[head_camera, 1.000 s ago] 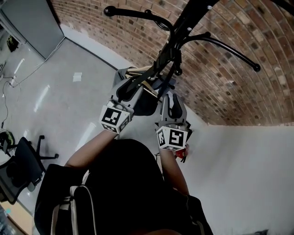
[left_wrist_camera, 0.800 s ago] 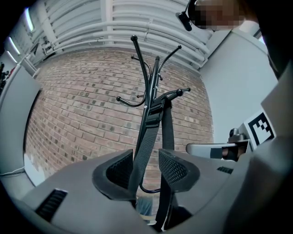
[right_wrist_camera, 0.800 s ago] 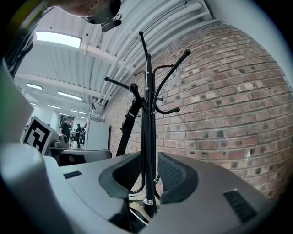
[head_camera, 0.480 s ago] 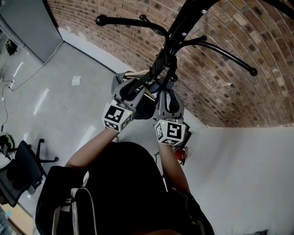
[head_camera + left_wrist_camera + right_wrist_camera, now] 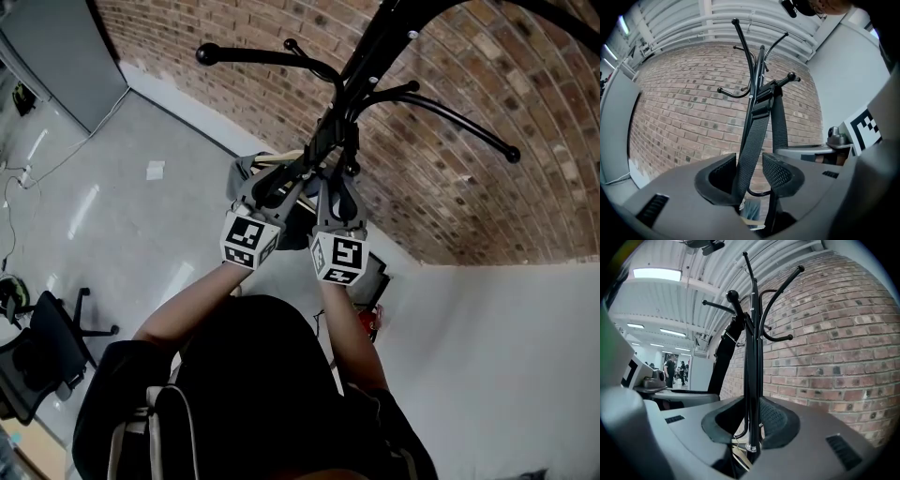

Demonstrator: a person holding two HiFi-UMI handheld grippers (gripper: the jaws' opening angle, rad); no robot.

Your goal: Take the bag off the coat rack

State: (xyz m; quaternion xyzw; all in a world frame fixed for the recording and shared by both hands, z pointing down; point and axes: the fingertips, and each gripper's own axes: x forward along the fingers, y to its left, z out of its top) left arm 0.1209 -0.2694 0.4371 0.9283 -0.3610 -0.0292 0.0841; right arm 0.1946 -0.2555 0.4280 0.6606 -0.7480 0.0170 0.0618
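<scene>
A black coat rack (image 5: 373,42) stands against the brick wall, with curved arms ending in knobs. A grey bag (image 5: 251,172) with tan trim hangs from it by a black webbing strap (image 5: 754,136) looped over a knobbed arm (image 5: 790,76). My left gripper (image 5: 273,187) is raised at the strap, and its jaws are shut on the strap (image 5: 751,174) below the buckle. My right gripper (image 5: 335,193) is beside it, its jaws closed around the rack's black pole (image 5: 751,380). The strap (image 5: 723,355) hangs just left of the pole. Most of the bag is hidden behind the grippers.
The brick wall (image 5: 459,159) meets a white wall (image 5: 497,356) on the right. A grey cabinet (image 5: 56,47) stands far left and an office chair (image 5: 42,342) low left. A small red object (image 5: 371,319) lies on the floor by the rack. People (image 5: 670,367) stand far off.
Both grippers have risen toward the rack. The right one has moved up and left to the pole, ending close beside the left one.
</scene>
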